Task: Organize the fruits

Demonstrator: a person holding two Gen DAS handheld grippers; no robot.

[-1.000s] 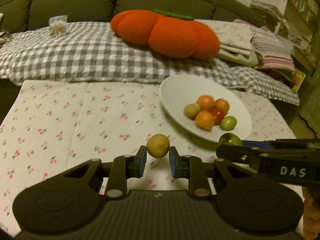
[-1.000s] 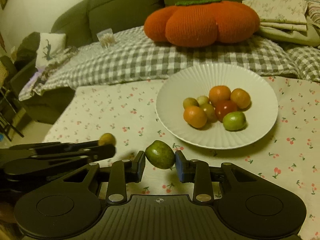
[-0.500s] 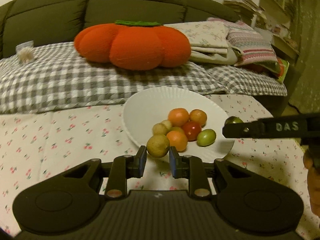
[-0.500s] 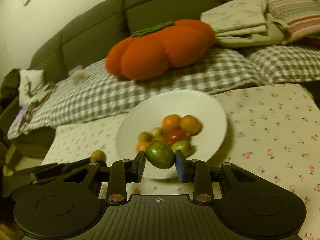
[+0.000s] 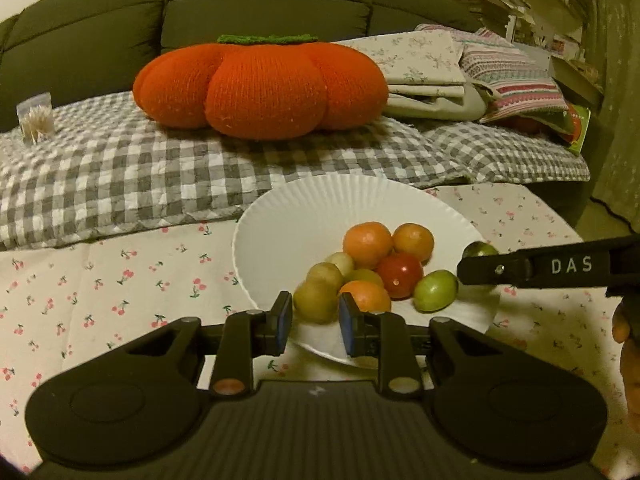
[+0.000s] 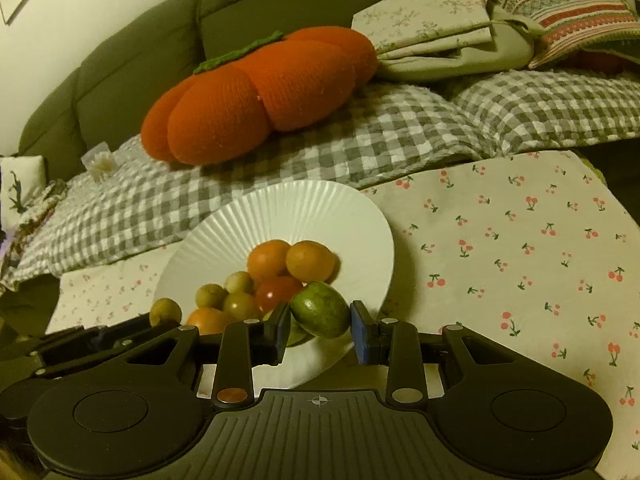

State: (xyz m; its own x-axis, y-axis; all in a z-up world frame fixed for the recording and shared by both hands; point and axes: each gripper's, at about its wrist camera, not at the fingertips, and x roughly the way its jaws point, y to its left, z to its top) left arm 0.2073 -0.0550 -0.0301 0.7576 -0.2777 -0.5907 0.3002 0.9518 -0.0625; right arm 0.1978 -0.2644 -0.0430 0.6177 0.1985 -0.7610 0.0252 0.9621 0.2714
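Note:
A white ribbed plate (image 5: 304, 216) (image 6: 320, 212) holds several small orange, red, yellow and green fruits. My left gripper (image 5: 313, 322) is shut on a yellow-brown fruit (image 5: 315, 301) over the plate's near rim. My right gripper (image 6: 321, 326) holds a green fruit (image 6: 320, 309) between its pads; a thin gap shows at the right pad. It hangs over the plate's near right edge. The right gripper reaches in from the right in the left wrist view (image 5: 474, 260), with the green fruit (image 5: 478, 249) at its tip. The left gripper's fruit (image 6: 165, 311) shows at the right wrist view's left.
The plate stands on a cherry-print cloth (image 6: 520, 240) over the table. Behind it lies a grey checked blanket (image 5: 120, 176) with an orange pumpkin cushion (image 5: 260, 84) on a dark sofa. Folded fabrics (image 5: 460, 68) lie at the right.
Both grippers have moved forward with their fruits, from over the cloth to over the plate. The right gripper's pads have spread slightly around the green fruit.

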